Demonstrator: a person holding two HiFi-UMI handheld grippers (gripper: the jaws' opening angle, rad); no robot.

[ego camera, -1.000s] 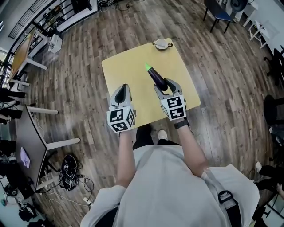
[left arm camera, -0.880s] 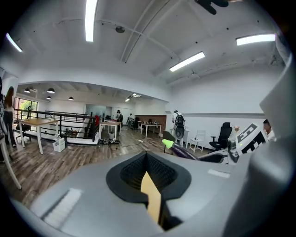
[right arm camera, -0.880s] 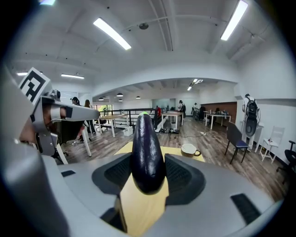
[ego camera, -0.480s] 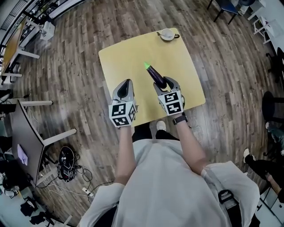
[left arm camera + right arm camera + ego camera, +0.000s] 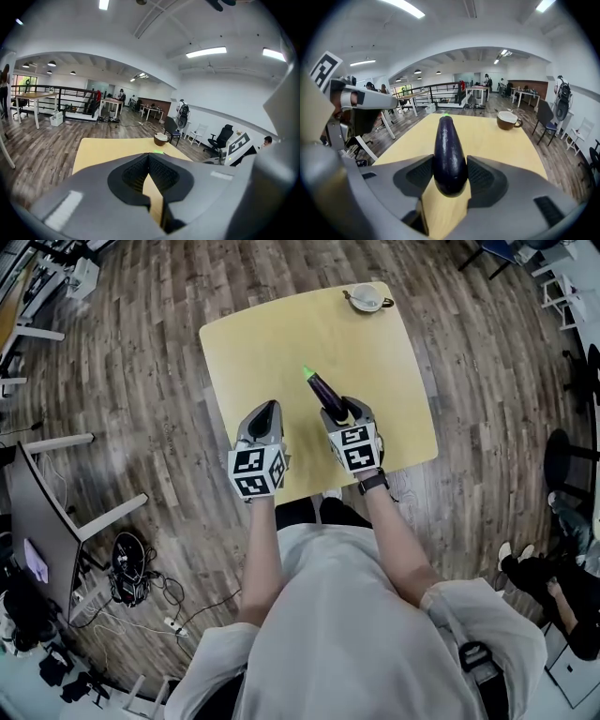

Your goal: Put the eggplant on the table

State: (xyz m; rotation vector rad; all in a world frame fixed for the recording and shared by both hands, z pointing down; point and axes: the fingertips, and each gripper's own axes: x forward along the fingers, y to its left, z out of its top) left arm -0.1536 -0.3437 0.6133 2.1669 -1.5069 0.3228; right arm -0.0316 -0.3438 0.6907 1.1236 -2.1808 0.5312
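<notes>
Over the yellow tabletop (image 5: 253, 343), the right gripper (image 5: 343, 412) held the purple eggplant (image 5: 322, 390) by its fat end, with its jaws pressed on both sides. The green tip pointed toward the cup (image 5: 366, 298) at the far edge. The left gripper (image 5: 265, 411) was just beside it, jaws close together and empty. The eggplant did not look set down yet. It probably had to go lower until it lay flat, and then the jaws had to open.
</notes>
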